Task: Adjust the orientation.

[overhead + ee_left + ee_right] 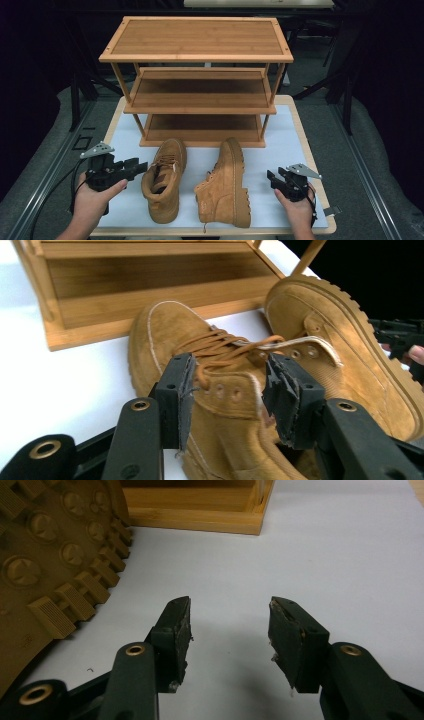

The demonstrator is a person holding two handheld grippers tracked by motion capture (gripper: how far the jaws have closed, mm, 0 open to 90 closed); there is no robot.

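Two tan lace-up boots sit on the white mat (285, 145). The left boot (165, 182) (165, 335) stands upright, toe toward the rack. Beside it the right boot (225, 185) (320, 315) lies on its side, its lugged sole (45, 555) facing right. My left gripper (140, 167) (227, 385) reaches in from the left at the upright boot's ankle. Its jaws straddle the eyelet flap of the collar, with a little room showing on each side. My right gripper (272, 179) (230, 617) rests open over bare mat, just right of the tipped boot's sole, with nothing between its jaws.
A three-tier bamboo shoe rack (200, 80) (150, 285) (200, 510) stands at the back of the mat, its shelves bare. The mat lies on a wooden board (305, 125). Dark floor and metal frame rails surround the table.
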